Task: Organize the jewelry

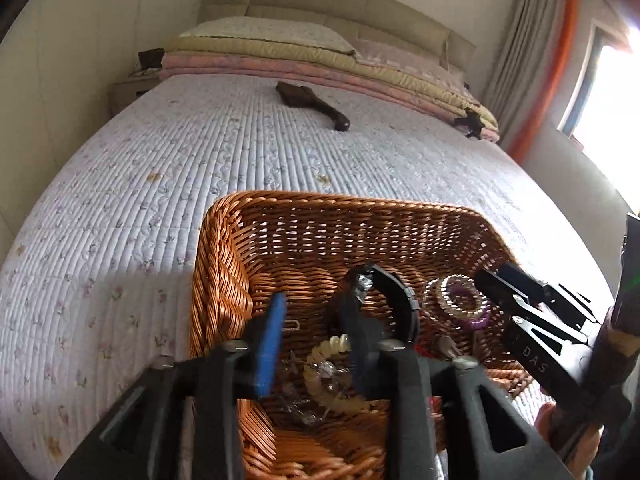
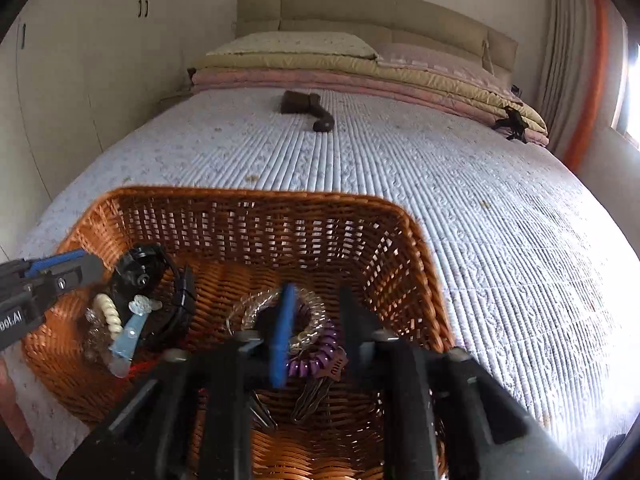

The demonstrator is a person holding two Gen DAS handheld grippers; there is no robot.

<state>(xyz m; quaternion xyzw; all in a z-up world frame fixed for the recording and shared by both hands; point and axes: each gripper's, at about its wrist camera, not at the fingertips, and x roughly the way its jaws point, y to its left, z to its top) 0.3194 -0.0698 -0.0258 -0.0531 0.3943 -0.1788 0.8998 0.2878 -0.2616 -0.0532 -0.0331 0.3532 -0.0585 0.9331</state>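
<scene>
A brown wicker basket [image 1: 224, 264] [image 2: 404, 240] sits on the bed and holds the jewelry. My left gripper [image 1: 316, 344] is open over its left part, above a cream spiral bracelet [image 1: 320, 380] and clear beads. A black hoop piece [image 1: 400, 296] lies by its right finger. My right gripper [image 2: 316, 332] is open over a clear coil ring [image 2: 308, 300] and a purple coil ring [image 2: 320, 356]. The purple and beaded rings also show in the left wrist view [image 1: 460, 300]. A light blue clip [image 2: 128, 332] lies at the basket's left.
The basket stands on a quilted pale bedspread [image 1: 160, 160]. A dark brown brush-like object [image 1: 312, 106] lies farther up the bed. Folded quilts and a pillow [image 2: 320, 64] are stacked at the headboard. A curtain and bright window are at the right.
</scene>
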